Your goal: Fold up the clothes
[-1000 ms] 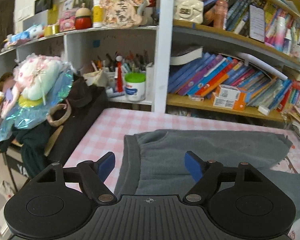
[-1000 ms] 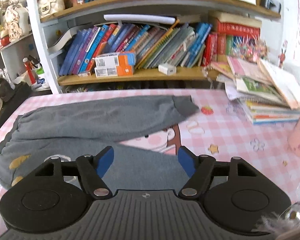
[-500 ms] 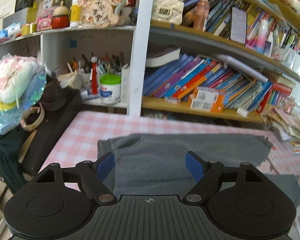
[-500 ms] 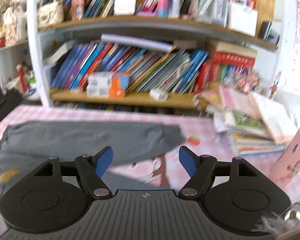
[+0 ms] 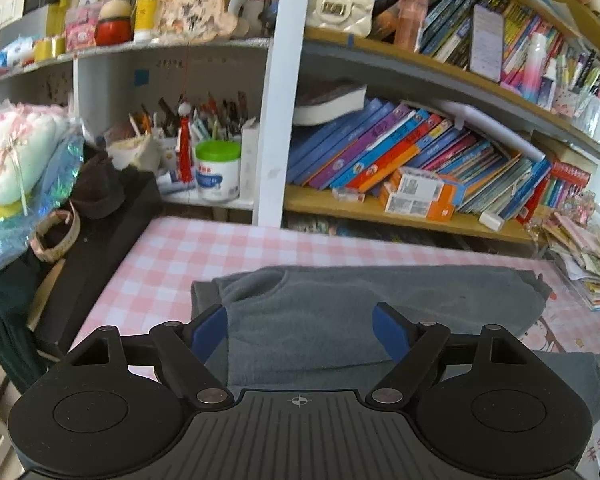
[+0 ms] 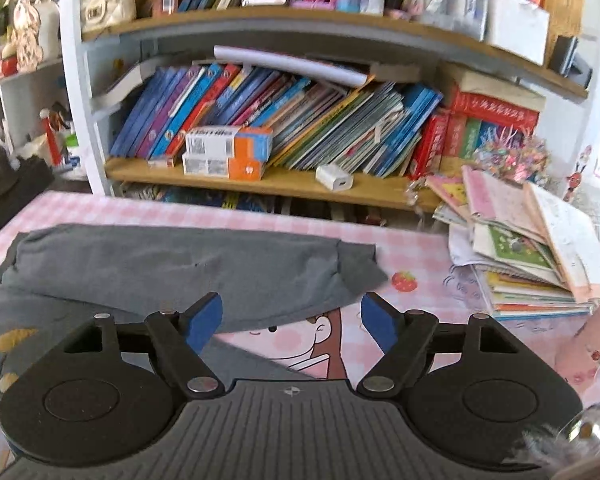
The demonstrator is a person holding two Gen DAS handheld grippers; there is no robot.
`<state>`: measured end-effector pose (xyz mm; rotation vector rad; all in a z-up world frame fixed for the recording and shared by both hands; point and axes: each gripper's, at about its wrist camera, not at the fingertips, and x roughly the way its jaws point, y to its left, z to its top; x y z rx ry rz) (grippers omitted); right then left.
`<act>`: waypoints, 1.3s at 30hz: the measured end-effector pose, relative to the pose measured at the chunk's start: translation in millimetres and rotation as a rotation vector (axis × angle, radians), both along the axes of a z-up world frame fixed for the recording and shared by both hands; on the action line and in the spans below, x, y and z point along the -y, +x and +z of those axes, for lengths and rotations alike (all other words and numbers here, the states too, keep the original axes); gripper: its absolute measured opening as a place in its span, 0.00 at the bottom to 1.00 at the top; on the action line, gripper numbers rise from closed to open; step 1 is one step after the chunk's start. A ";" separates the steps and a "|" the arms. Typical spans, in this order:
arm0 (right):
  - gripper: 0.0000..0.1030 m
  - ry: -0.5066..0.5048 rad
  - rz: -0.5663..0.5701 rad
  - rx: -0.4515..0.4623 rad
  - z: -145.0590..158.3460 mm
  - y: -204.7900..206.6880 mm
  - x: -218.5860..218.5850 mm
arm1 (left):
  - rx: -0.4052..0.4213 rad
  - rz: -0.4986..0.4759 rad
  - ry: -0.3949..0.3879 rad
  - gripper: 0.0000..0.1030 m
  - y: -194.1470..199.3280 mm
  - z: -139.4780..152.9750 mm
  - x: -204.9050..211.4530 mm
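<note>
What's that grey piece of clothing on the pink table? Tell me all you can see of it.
The grey trousers look like soft fleece sweatpants. They lie flat on the pink checked tablecloth, with the waistband towards the left and one leg stretched right, ending in a ribbed cuff. The other leg runs nearer the cameras. Yellow shapes mark the cloth near the waist. Nothing grips them.

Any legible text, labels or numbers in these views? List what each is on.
"未来" (likely, rest cut off): red print on the white object at bottom right.
Rabbit plaque: characters, too blurred to read.
Orange-white boxes: barcode labels, too small.
Red book spines: characters, too blurred.
</note>
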<state>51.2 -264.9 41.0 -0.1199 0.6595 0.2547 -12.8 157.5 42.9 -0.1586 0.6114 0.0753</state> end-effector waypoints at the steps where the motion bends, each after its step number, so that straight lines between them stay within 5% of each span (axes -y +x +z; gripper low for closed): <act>1: 0.73 0.000 0.006 -0.008 -1.8 3.1 -1.2 | -0.005 0.000 -0.001 0.80 3.0 -1.7 -1.3; 22: 0.75 -0.051 0.046 -0.114 -48.1 109.3 5.5 | -0.097 -0.075 0.029 0.80 104.3 -35.4 -1.7; 33: 0.75 -0.110 0.204 -0.143 -84.3 195.8 -12.2 | -0.159 -0.151 0.023 0.80 176.0 -75.2 -12.4; 39: 0.75 -0.132 0.265 -0.164 -99.6 233.1 -18.3 | -0.186 -0.234 0.090 0.79 199.5 -90.6 -10.8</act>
